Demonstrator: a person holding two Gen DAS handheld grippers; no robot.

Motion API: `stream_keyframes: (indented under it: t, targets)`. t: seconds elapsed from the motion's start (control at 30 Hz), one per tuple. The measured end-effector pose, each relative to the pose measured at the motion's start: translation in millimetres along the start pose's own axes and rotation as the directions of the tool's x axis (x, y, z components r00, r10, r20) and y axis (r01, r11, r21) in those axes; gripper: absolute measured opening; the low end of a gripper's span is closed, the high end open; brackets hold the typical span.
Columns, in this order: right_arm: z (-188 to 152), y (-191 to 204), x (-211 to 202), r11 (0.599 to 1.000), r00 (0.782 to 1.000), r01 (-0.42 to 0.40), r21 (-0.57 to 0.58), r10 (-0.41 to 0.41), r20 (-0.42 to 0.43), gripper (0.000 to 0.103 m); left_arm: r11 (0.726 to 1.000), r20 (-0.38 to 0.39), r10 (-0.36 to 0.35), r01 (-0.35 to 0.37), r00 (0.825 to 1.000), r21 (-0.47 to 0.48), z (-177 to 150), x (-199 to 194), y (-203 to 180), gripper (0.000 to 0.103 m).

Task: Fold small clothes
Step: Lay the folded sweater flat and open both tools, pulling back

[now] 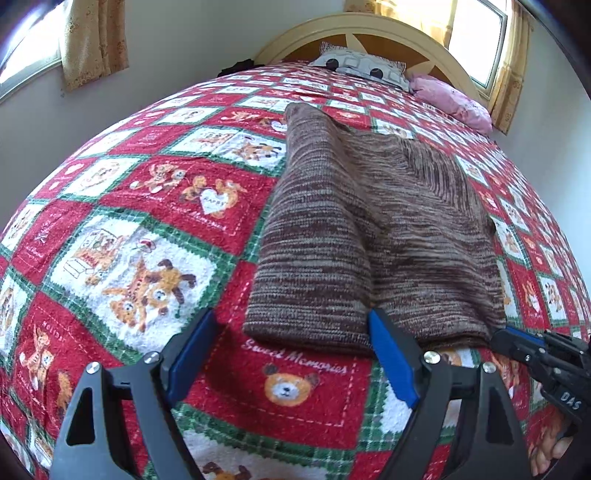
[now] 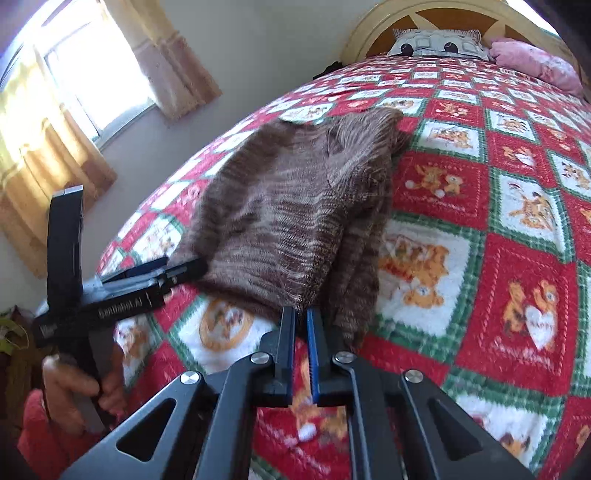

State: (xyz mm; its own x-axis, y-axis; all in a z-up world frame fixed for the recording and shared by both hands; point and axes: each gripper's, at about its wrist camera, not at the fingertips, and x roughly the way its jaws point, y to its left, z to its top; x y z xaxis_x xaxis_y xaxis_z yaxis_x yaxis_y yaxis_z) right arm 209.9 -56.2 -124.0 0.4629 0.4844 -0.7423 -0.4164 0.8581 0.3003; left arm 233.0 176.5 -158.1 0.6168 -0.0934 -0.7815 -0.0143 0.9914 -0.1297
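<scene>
Bedspread (image 1: 122,258) in red, green, white checks; curtained window (image 2: 74,74) beyond

Bright window (image 2: 74,74) daylight, fisheye-bent edges, slight blur.

Both wrist cameras look down along their claws, close above the bed (image 1: 147,221), facing the headboard (image 2: 369,33). They share the brown knit garment (image 1: 369,229), seen from opposite sides.

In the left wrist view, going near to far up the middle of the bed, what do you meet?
Left gripper, jaws wide open → bear-face patch on the quilt → brown knit garment → grey cushion with black dots → wooden headboard.
</scene>
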Motion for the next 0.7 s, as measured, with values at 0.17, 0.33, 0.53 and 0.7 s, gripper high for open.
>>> stream_keyframes:
  t: [0.17, 0.33, 0.53, 0.7]
  targets:
    - [-4.6, -7.5, 0.6, 1.000, 1.000, 0.006, 0.017, -0.006, -0.003, 0.005, 0.999, 0.006, 0.037, -0.037, 0.999, 0.024, -6.5, -4.2, 0.9, 0.099]
    - [-14.0, 4.9, -15.8, 0.989, 0.989, 0.147, 0.002, -0.147, 0.024, 0.005, 0.990, 0.029, 0.134, -0.135, 0.991, 0.041, -23.5, -17.5, 5.4, 0.099]
    - [-30.4, 34.6, -60.0, 0.979, 0.967, 0.202, -0.004, -0.199, 0.162, 0.019, 0.991, 0.077, 0.135, -0.134, 0.988, -0.017, -32.1, -42.2, 5.9, 0.099]
    - [-40.3, 45.8, -76.5, 0.981, 0.961, 0.169, 0.092, -0.185, 0.207, 0.073, 0.985, 0.129, 0.158, -0.166, 0.979, 0.052, -33.0, -62.1, -20.1, 0.101]
